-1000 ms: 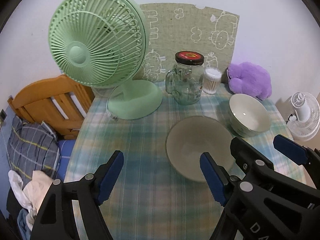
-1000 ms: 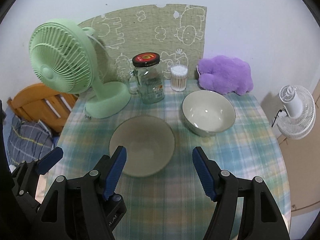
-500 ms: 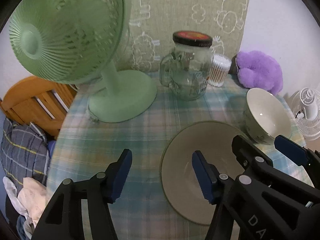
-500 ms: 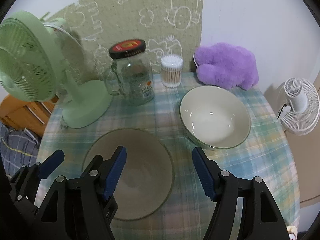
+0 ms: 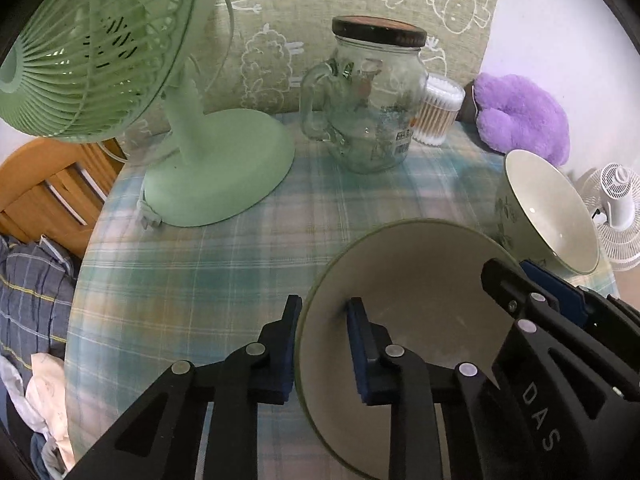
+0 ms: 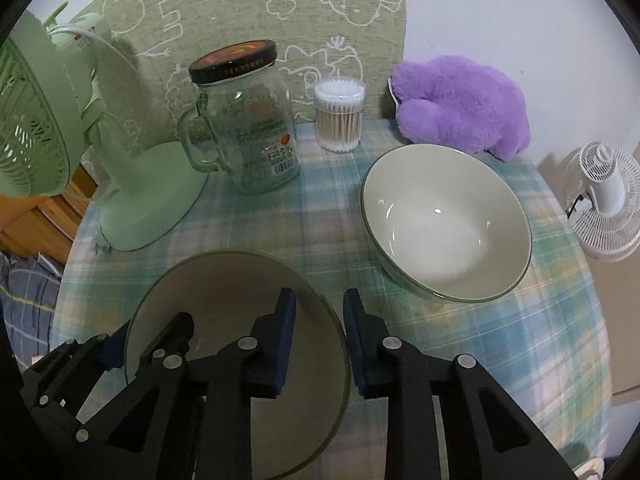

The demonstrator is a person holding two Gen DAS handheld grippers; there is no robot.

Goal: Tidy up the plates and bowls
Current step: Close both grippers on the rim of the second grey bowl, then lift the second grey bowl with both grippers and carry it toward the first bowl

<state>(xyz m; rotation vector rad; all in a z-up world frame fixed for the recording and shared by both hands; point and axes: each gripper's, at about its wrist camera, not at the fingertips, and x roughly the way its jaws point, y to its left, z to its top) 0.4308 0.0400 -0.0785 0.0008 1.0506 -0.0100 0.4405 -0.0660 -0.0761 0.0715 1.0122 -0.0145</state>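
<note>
Left wrist view: the left gripper [image 5: 322,344] straddles the left rim of the near bowl [image 5: 420,264], one finger outside, one inside. Its jaws are closing with the rim between them; whether the pads already press on it cannot be told. The right gripper [image 5: 532,280] reaches over the same bowl's far side. The far bowl [image 5: 548,208] stands just beyond, on the checked tablecloth [image 5: 192,264]. A green fan [image 5: 216,160] and a jar [image 5: 368,108] stand behind.

Right wrist view: the right gripper [image 6: 320,334] straddles the near bowl's [image 6: 224,280] right rim, jaws closing, contact unclear. The far bowl [image 6: 444,220] sits upright to the right, near but apart. A purple plush [image 6: 460,104] lies behind it.
</note>
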